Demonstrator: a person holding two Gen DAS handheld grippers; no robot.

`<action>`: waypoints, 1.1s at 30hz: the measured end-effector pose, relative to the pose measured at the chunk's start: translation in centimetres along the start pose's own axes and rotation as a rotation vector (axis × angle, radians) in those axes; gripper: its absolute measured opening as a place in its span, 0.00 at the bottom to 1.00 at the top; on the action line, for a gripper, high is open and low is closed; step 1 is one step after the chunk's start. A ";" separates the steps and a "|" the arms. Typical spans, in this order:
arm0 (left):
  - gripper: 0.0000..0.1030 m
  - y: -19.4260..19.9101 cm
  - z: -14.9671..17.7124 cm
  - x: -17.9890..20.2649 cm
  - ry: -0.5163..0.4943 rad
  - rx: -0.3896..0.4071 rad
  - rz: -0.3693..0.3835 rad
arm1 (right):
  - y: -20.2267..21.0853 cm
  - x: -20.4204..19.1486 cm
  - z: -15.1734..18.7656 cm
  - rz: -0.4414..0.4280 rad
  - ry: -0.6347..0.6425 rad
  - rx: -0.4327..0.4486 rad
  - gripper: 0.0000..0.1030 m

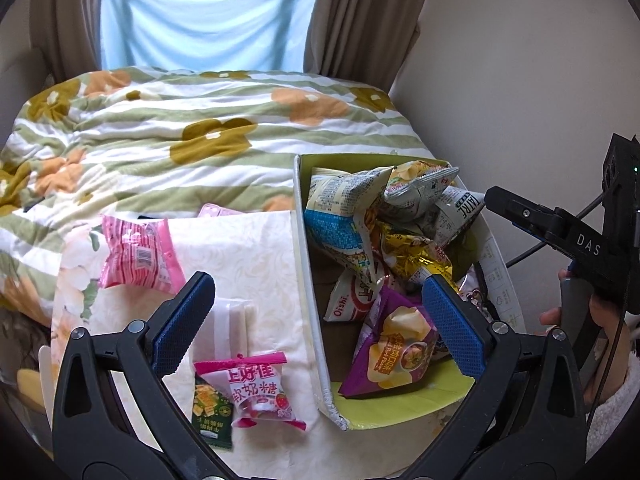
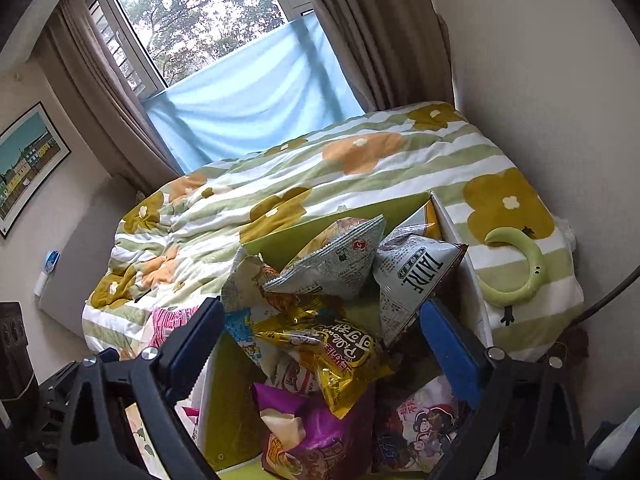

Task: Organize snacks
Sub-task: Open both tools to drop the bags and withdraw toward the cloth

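Observation:
A green box [image 1: 400,408] holds several snack bags, among them a purple chip bag [image 1: 396,352], a gold bag [image 1: 416,256] and a blue-and-white bag [image 1: 340,224]. On the cream cloth [image 1: 264,264] left of it lie a pink-and-white candy pack [image 1: 260,392], a small dark green packet [image 1: 210,412], a clear-wrapped white packet [image 1: 232,320] and a pink bag [image 1: 138,256]. My left gripper [image 1: 316,316] is open and empty above the box's left wall. My right gripper [image 2: 320,344] is open and empty over the box [image 2: 224,420], above the gold bag [image 2: 340,352] and purple bag [image 2: 316,436]; it also shows in the left wrist view [image 1: 560,232].
The floral striped quilt [image 1: 200,128] covers the bed behind the box. A green crescent toy [image 2: 520,268] lies on the quilt right of the box. A wall [image 1: 520,60] stands close on the right. Curtains and a window lie beyond the bed.

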State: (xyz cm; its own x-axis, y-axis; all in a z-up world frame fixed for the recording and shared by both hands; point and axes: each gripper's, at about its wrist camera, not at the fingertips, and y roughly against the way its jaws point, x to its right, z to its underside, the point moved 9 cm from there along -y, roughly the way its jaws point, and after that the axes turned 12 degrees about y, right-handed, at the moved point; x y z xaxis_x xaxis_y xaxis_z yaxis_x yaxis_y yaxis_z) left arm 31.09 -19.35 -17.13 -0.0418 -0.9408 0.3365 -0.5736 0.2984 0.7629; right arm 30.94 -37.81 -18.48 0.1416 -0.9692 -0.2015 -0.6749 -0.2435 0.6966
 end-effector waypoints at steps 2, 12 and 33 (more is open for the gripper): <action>0.99 1.1 -0.1 -0.2 0.000 0.021 -0.019 | 0.9 -0.3 -0.1 0.011 0.019 0.010 0.95; 1.00 7.5 0.6 -4.4 0.024 0.129 -0.168 | 4.7 -4.2 0.4 -0.014 0.179 0.038 0.95; 1.00 10.0 3.7 -19.4 -0.012 0.011 -0.113 | 2.9 -17.2 8.5 0.000 0.143 -0.029 0.96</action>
State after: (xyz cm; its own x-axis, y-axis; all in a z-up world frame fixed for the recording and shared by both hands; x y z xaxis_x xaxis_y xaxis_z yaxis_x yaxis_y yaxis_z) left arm 23.17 1.30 -18.10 0.0136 -0.9702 0.2420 -0.5840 0.1887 0.7895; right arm 20.40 -21.55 -18.83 0.2453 -0.9640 -0.1027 -0.6540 -0.2428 0.7165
